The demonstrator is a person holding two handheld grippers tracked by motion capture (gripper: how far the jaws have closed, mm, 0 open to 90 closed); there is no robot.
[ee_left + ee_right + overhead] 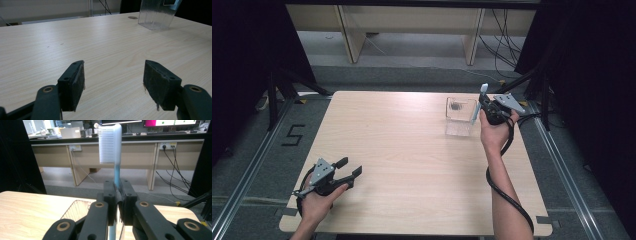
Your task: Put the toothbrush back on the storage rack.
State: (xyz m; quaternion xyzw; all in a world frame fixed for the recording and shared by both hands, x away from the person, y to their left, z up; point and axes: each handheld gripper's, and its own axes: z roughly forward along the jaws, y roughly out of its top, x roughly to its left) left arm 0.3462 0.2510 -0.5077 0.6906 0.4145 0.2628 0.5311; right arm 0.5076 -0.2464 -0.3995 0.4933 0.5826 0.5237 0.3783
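**A:** What container is on the worktop (412,150), and what is in it?

**B:** A clear ribbed plastic cup (460,116) stands upright toward the far right of the pale wooden worktop. From the high view a small dark mark shows inside near its base; I cannot tell what it is. Nothing else lies in it.

**A:** Where is the toothbrush?

**B:** The right hand-held gripper (484,106) is clenched on the handle of a toothbrush (482,92), just beside the cup's right edge. The brush stands upright, head up.

**A:** And the other one?

**B:** The left hand-held gripper (350,167) is released, jaws spread wide, low over the near left corner, well apart from the cup.

**A:** What do the close views add?

**B:** The right gripper view shows the toothbrush (113,147) has white bristles facing left and a blue neck pinched between the jaws, with the cup's rim (75,210) below. It also shows desks and cables beyond. The left gripper view shows the cup's (157,15) ribbed wall across bare wood, and worn, fraying pads (160,83).
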